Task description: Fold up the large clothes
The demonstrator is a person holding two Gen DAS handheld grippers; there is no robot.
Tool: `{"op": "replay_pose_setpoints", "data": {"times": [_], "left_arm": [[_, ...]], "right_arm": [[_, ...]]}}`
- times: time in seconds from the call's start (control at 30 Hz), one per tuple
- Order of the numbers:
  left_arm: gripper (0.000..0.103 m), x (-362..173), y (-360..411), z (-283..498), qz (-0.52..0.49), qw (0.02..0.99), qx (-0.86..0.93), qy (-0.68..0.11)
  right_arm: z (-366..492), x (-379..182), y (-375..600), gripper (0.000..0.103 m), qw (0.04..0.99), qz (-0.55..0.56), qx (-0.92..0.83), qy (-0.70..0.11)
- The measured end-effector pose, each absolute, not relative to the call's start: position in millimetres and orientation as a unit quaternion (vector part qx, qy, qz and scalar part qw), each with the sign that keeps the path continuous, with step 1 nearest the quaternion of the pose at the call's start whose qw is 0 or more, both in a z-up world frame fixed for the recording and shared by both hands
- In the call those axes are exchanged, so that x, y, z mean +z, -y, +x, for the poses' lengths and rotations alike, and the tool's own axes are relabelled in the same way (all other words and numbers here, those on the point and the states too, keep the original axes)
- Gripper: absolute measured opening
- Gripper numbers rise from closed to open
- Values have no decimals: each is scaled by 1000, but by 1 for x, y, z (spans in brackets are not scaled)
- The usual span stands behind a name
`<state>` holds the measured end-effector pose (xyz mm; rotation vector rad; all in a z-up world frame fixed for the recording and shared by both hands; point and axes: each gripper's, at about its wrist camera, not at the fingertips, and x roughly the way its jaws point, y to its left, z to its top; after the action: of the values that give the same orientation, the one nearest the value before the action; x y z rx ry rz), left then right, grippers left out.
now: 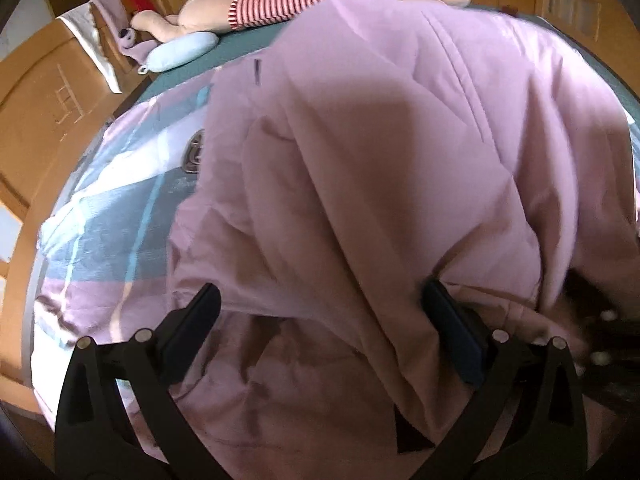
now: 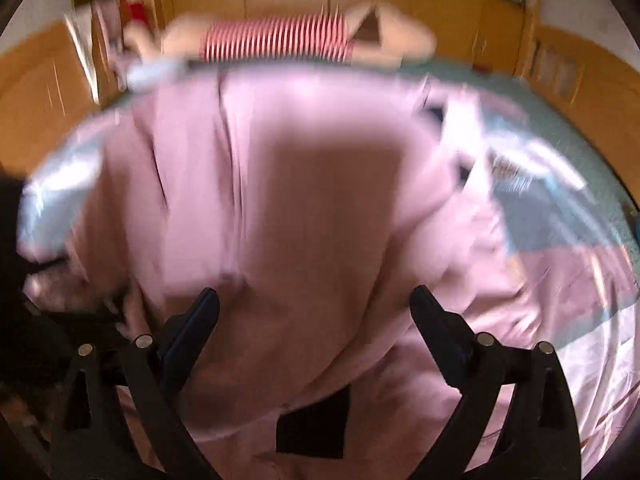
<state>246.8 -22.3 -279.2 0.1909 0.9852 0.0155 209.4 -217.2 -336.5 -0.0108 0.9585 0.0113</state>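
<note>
One pink coat (image 1: 400,152) lay spread across the bed (image 1: 240,46), bulky and creased, on top of one quilt (image 1: 104,208) patterned in pink, blue and white. In the left wrist view the left hand-held gripper (image 1: 320,312) pointed down at the near part of the coat with its two fingers (image 1: 192,320) set wide apart; coat fabric lay between them, and the right-hand finger sat against a fold, but the pads did not clamp it. At the right edge of that view a dark, blurred shape was too unclear to tell. In the right wrist view, which was smeared by blur, the right hand-held gripper (image 2: 316,312) also pointed down over the coat, its two fingers (image 2: 436,320) spread as far apart, with fabric lying under the gap and nothing pinched. One dark rectangular patch (image 2: 312,424) showed on the coat's near edge below that gripper. At the far side of the bed lay one plush toy (image 1: 304,0) in a red-and-white striped top, and just beside it one small light-blue cushion (image 1: 180,50). Wooden cupboards (image 1: 568,4) stood behind the bed, and one piece of white cloth (image 1: 90,44) hung over wooden furniture at the left. The green sheet showed only along the far edge of the bed, beyond the coat.
</note>
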Motion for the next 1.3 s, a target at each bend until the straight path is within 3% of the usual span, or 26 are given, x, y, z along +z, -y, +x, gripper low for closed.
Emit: {"op": "replay_pose_setpoints", "data": {"times": [0.17, 0.3, 0.53, 0.77, 0.87, 1.07, 1.3], "left_arm": [[101, -259, 33, 225, 111, 892, -24, -438], [101, -277, 43, 226, 123, 881, -28, -456], [101, -295, 9, 247, 5, 853, -51, -519], [101, -282, 27, 235, 50, 866, -36, -495], [101, -259, 20, 229, 68, 895, 7, -440], [101, -255, -1, 243, 54, 896, 24, -441], [101, -282, 2, 256, 68, 878, 20, -474]], "right_arm": [[213, -347, 231, 98, 872, 50, 10, -487], [212, -349, 233, 100, 870, 53, 9, -489], [213, -351, 221, 102, 874, 29, -3, -485], [209, -354, 221, 102, 875, 28, -4, -483], [212, -348, 224, 102, 876, 34, 0, -482], [192, -301, 237, 102, 927, 33, -37, -372], [175, -287, 220, 102, 949, -4, -19, -315]]}}
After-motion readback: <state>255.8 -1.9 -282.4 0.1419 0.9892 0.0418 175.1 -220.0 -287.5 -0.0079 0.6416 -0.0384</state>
